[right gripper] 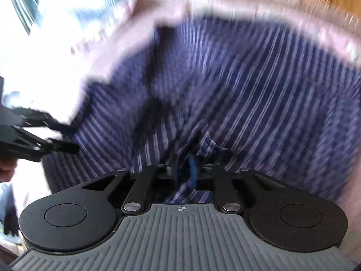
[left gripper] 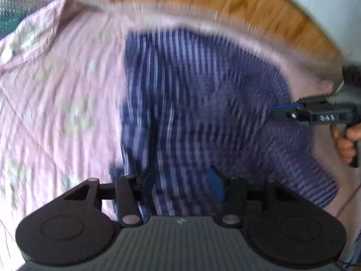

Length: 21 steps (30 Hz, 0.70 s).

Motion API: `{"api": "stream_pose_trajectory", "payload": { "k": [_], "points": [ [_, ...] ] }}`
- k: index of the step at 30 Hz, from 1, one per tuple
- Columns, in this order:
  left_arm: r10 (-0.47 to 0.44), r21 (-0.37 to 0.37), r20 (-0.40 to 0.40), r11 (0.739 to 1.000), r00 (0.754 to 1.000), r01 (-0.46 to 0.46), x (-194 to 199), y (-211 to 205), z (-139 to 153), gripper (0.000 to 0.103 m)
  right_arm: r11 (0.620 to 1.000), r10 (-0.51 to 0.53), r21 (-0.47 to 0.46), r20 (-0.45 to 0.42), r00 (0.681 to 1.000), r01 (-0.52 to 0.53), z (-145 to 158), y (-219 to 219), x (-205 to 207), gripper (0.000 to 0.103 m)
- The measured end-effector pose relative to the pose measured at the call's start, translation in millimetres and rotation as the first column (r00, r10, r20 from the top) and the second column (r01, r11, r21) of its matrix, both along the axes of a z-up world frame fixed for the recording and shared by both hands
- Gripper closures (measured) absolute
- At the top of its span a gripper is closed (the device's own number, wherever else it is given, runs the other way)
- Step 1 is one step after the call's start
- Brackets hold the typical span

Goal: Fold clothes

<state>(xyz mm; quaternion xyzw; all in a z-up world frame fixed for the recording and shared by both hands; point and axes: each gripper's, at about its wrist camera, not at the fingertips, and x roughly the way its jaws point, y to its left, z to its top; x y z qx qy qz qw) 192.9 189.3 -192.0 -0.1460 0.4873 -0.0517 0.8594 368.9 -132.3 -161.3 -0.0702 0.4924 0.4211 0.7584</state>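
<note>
The left gripper (left gripper: 182, 180) stands with its blue pads well apart, a band of striped cloth running up between them; through the blur I cannot tell whether either pad touches the fabric, but the jaws are plainly not clamped. The right gripper (right gripper: 185, 174) has its two blue pads close together with a fold of the same cloth between them, and a stitched hem bunches up just above the pads; it looks pinched there, though the blur keeps this from being certain. The cloth is a blue garment with thin pale stripes (left gripper: 194, 103), spread over the centre and right of the left wrist view and filling most of the right wrist view, creased into long folds that converge toward each tool. It lies on a pink quilted bedspread (left gripper: 56, 94) with a faint floral print, which takes up the left half of the left wrist view and rims the garment along its top edge. Beyond the bedspread, along the top of both views, runs a wooden surface (left gripper: 203, 2). At the right edge of the left wrist view the other tool reaches in over the garment's edge, gripped by a person's hand (left gripper: 345, 144).
</note>
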Motion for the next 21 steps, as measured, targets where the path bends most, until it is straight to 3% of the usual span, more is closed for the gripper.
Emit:
{"api": "stream_pose_trajectory", "payload": {
  "k": [2,6,8,13,15,16,17,18,21],
  "points": [
    [0.038,0.011,0.043,0.999,0.998,-0.038,24.0,18.3,11.6,0.025,0.997,-0.031,0.066,0.061,0.998,0.027,25.6,-28.6,18.8,0.044],
    [0.130,0.082,0.083,0.987,0.988,-0.137,93.8,54.7,16.1,0.021,0.978,-0.209,0.025,0.174,0.962,0.208,31.1,-75.3,101.5,0.043],
    [0.158,0.106,0.041,0.981,0.987,-0.161,136.7,62.7,0.5,0.021,0.962,-0.267,0.000,0.195,0.944,0.272,22.7,-87.3,140.3,0.043],
    [0.165,0.137,-0.028,0.978,0.986,-0.159,206.2,61.3,-37.2,0.021,0.984,-0.159,-0.060,0.158,0.974,0.170,-3.8,-66.1,186.6,0.043],
    [0.174,0.171,-0.021,0.971,0.985,-0.168,222.2,55.9,-43.7,0.018,0.989,-0.114,-0.072,0.146,0.983,0.126,-14.8,-57.2,193.7,0.050],
    [0.167,0.174,-0.001,0.971,0.986,-0.164,226.0,53.8,-43.1,0.023,0.990,-0.099,-0.090,0.133,0.986,0.112,-20.6,-53.6,196.4,0.054],
    [0.146,0.159,0.015,0.976,0.989,-0.147,227.4,51.7,-41.1,0.060,0.990,-0.091,-0.097,0.151,0.984,0.106,-21.9,-53.5,195.8,0.070],
    [0.136,0.132,0.008,0.982,0.991,-0.136,229.4,52.6,-39.2,0.096,0.991,-0.082,-0.095,0.161,0.984,0.098,-20.9,-55.3,195.1,0.103],
    [0.107,0.074,0.067,0.991,0.992,-0.112,216.6,55.7,-18.1,0.100,0.995,-0.093,-0.028,0.171,0.981,0.099,-3.1,-68.2,183.2,0.103]
  ]
}}
